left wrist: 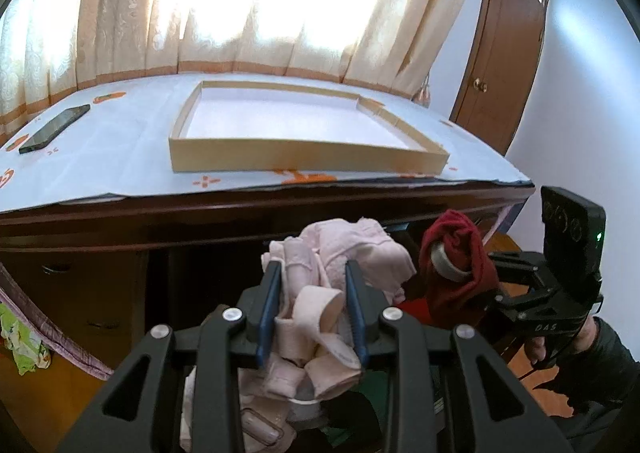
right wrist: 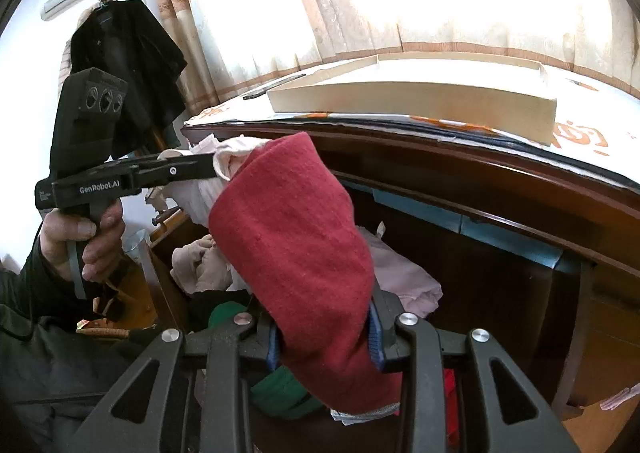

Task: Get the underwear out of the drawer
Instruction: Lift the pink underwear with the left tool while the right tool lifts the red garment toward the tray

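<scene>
My left gripper (left wrist: 313, 271) is shut on a pale pink bundle of underwear (left wrist: 344, 249), which bulges up between its blue pads and hangs down below them. The same pink bundle (right wrist: 232, 157) shows in the right wrist view, left of centre, in the left gripper (right wrist: 212, 169). My right gripper (right wrist: 324, 317) is shut on dark red underwear (right wrist: 288, 237) that stands up over its fingers and hides the tips. In the left wrist view that red garment (left wrist: 460, 265) hangs at the right, in the right gripper (left wrist: 452, 273). Both are held in front of the open drawer (right wrist: 404, 277), which holds more clothes.
A shallow cardboard tray (left wrist: 304, 165) sits on the dresser top (left wrist: 120, 157) above the drawer, with a black phone (left wrist: 54, 129) to its left. Curtains (left wrist: 280, 13) hang behind. A dark coat (right wrist: 128, 65) hangs at the left wall. A wooden door (left wrist: 504, 65) stands at the right.
</scene>
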Demonstrator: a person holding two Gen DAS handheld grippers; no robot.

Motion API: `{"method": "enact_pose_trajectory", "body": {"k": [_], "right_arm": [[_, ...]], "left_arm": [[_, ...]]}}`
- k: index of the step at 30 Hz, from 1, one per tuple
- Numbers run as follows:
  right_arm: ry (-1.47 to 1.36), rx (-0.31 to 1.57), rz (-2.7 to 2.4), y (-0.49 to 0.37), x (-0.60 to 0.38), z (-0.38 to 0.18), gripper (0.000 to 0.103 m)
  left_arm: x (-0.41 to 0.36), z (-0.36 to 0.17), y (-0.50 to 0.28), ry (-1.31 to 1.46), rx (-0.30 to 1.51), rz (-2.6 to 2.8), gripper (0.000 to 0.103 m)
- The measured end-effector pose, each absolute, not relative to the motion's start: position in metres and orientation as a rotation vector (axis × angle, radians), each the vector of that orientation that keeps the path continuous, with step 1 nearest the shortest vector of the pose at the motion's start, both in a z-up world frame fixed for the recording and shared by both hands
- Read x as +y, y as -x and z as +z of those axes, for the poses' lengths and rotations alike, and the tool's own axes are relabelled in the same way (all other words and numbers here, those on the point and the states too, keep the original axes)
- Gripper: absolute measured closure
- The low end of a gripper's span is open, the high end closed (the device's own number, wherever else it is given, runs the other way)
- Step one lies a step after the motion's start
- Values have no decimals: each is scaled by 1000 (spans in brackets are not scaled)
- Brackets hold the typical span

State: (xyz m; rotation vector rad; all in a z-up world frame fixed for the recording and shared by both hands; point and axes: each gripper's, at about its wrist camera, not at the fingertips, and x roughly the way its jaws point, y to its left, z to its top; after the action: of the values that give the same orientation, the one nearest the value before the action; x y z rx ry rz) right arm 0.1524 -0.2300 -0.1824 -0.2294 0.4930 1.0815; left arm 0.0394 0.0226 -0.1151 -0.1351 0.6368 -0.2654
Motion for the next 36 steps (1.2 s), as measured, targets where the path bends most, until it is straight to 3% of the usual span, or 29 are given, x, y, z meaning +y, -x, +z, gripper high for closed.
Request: {"method": "enact_pose_trajectory", "body": {"k": [36], "right_arm": [[132,323,1101,-124,-239,-165,67]], "left_arm": [[17,-85,-14,89,423,-199,74]]}}
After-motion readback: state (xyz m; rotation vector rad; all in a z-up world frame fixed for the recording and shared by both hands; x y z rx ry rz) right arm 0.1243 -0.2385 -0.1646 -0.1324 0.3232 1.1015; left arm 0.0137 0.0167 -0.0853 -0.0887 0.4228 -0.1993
